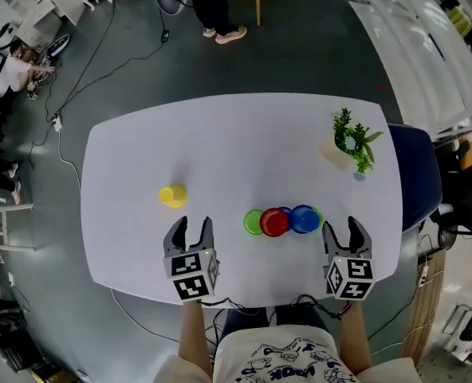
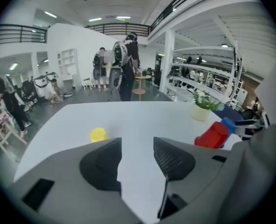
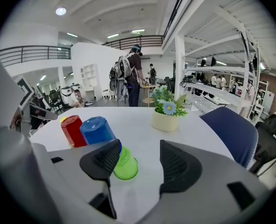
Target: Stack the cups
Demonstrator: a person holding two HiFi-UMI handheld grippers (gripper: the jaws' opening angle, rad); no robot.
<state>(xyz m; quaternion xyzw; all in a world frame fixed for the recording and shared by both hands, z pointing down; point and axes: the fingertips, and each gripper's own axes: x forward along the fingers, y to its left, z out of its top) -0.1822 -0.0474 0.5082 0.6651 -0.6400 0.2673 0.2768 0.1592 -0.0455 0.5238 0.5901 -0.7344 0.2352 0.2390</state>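
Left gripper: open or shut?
Open: the left gripper jaws stand apart, only bare table between them; the yellow cup sits beyond.

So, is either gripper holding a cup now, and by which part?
Nothing is held. The left gripper and the right gripper both stand open, with nothing gripped between their jaws.
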